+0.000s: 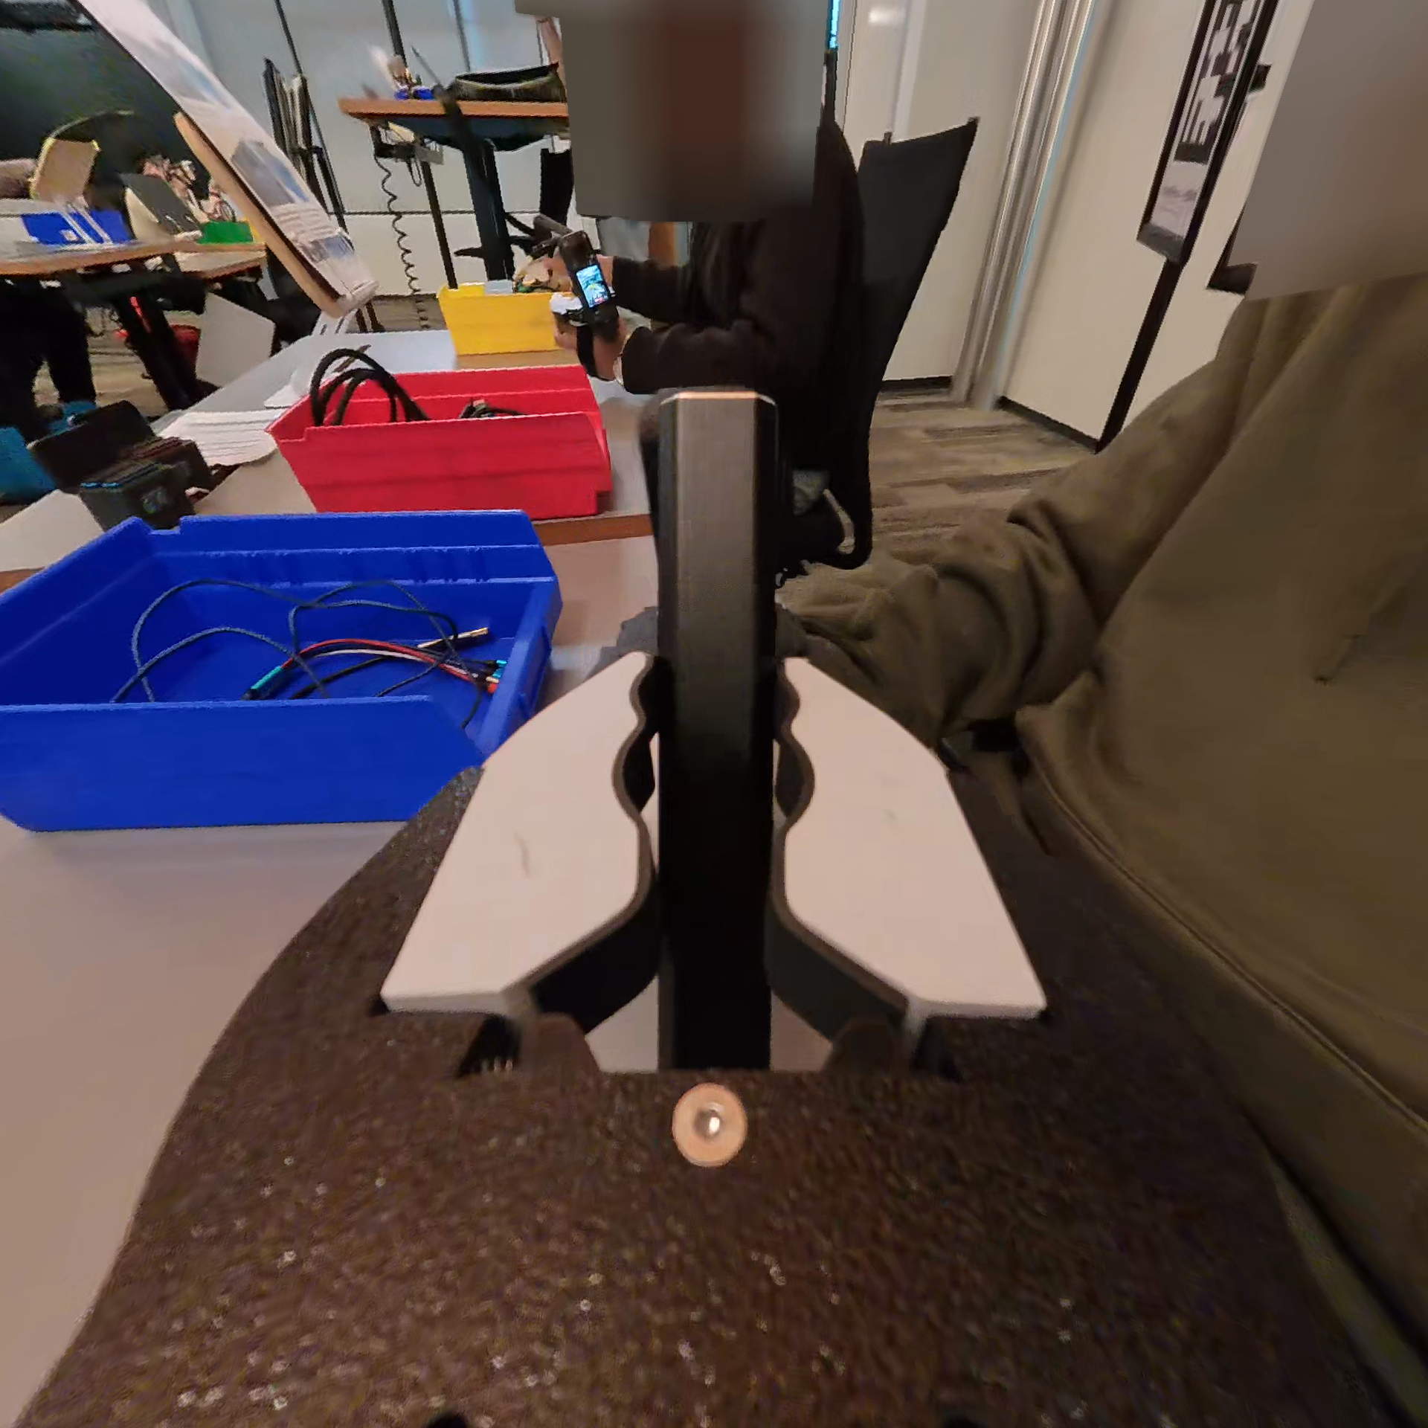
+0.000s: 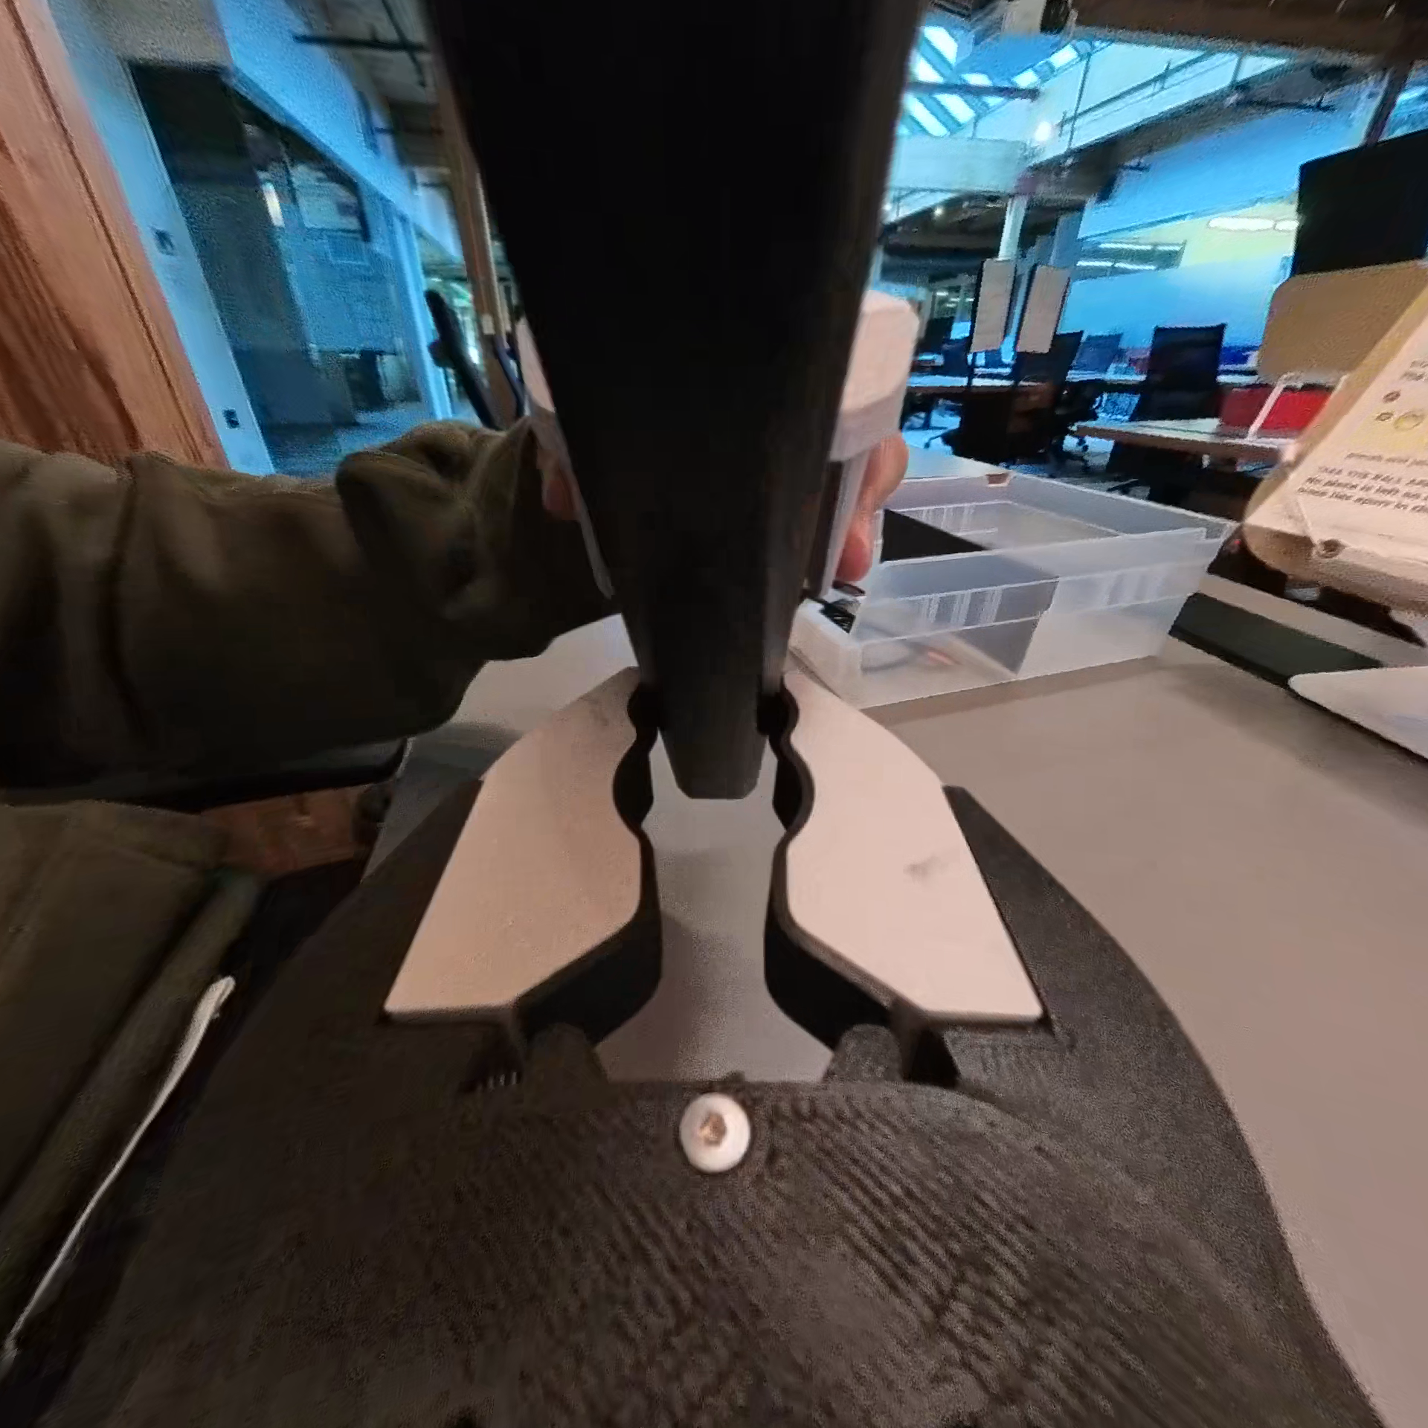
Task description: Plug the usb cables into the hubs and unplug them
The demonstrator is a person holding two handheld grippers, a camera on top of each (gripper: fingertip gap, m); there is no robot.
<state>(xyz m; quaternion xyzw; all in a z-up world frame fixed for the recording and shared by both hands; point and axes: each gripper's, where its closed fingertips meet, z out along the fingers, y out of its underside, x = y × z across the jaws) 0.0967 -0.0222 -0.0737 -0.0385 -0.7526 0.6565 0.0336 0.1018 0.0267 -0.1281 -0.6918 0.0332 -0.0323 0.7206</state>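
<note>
A long black hub (image 1: 715, 695) stands between the fingers of the left claw (image 1: 715, 680), running straight up the middle of the left wrist view, its flat end well past the fingertips. The claw is clenched on it, both white finger (image 1: 533, 850) faces pressed against its sides. In the right wrist view the same black hub (image 2: 695, 386) comes down from the top of the picture and its narrow end sits between the tips of the right claw (image 2: 707, 719), which grips it there too. So the hub is held off the grey desk (image 1: 116, 966) by both claws, one at each end.

The usb cables (image 1: 348, 649) lie loose in a blue bin (image 1: 232, 757) on the desk to the left of the hub, thin dark and red strands tangled together, not touching the hub. Behind the blue bin stands a red bin (image 1: 448, 464) with black cords in it, and farther back a yellow bin (image 1: 494, 317). An olive sleeve (image 1: 1082, 579) reaches in from the right. In the right wrist view a clear plastic bin (image 2: 1043, 587) rests on the desk beyond the hub, near a hand (image 2: 865, 502) that holds the other claw's handle
</note>
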